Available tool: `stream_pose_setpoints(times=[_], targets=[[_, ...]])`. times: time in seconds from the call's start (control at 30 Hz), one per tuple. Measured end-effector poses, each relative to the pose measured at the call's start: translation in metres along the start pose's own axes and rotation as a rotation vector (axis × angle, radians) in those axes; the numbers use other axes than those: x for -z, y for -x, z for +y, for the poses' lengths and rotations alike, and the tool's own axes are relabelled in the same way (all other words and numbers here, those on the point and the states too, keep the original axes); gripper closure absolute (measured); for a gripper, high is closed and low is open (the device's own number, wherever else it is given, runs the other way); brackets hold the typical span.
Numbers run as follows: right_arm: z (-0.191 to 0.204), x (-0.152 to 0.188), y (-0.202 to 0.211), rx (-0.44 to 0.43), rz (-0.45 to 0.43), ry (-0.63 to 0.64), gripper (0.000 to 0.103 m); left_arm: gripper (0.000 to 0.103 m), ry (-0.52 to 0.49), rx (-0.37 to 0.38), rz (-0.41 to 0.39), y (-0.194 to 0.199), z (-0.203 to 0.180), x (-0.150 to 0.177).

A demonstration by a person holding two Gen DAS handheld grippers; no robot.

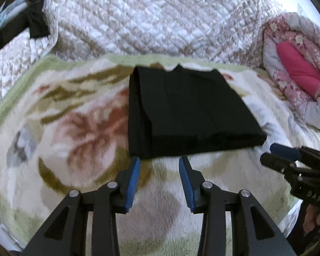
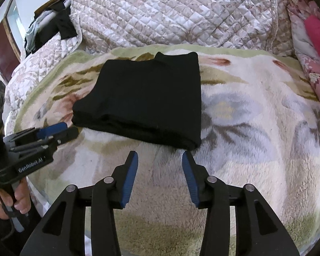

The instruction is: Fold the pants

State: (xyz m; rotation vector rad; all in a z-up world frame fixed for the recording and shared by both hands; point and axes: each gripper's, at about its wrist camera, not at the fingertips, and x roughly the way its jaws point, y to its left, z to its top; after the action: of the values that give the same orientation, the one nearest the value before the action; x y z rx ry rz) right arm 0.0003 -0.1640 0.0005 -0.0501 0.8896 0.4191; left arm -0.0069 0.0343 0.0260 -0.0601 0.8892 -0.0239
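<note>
Dark clothing (image 2: 53, 27): heaped at the far left, on the quilted bedspread (image 2: 170, 15).
Left gripper (image 1: 159, 160): jaws open, nothing between them — the blue pads (image 1: 132, 181) sit just short of the near edge of the pants, not touching.
Pants (image 1: 187, 113): black, folded into a compact rectangle, lying flat on the floral fleece blanket (image 1: 74, 128); layered folded edges show on the left side in the left wrist view.
Right gripper (image 2: 160, 155): jaws open and empty, held just in front of the near right corner of the pants (image 2: 147, 100), above the blanket.
Pink floral quilt (image 1: 298, 81): bundled at the far right, well apart from the pants.
</note>
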Motion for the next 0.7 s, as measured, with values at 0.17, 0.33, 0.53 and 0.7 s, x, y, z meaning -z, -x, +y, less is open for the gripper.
stream_pose_setpoints(times=[0.17, 0.33, 0.53, 0.7], targets=[[-0.006, 0.005, -0.015, 0.028, 0.05, -0.028, 0.057, 0.062, 0.01, -0.004, 0.042, -0.013, 0.002, 0.007], [0.001, 0.005, -0.018, 0.034, 0.051, 0.01, 0.044, 0.058, -0.011, -0.007, 0.038, -0.017, -0.001, 0.01], [0.004, 0.007, -0.019, 0.047, 0.045, 0.02, 0.041, 0.051, -0.029, 0.0, 0.035, -0.017, -0.004, 0.011], [0.005, 0.007, -0.019, 0.055, 0.043, 0.022, 0.041, 0.048, -0.04, 0.0, 0.036, -0.018, -0.007, 0.011]])
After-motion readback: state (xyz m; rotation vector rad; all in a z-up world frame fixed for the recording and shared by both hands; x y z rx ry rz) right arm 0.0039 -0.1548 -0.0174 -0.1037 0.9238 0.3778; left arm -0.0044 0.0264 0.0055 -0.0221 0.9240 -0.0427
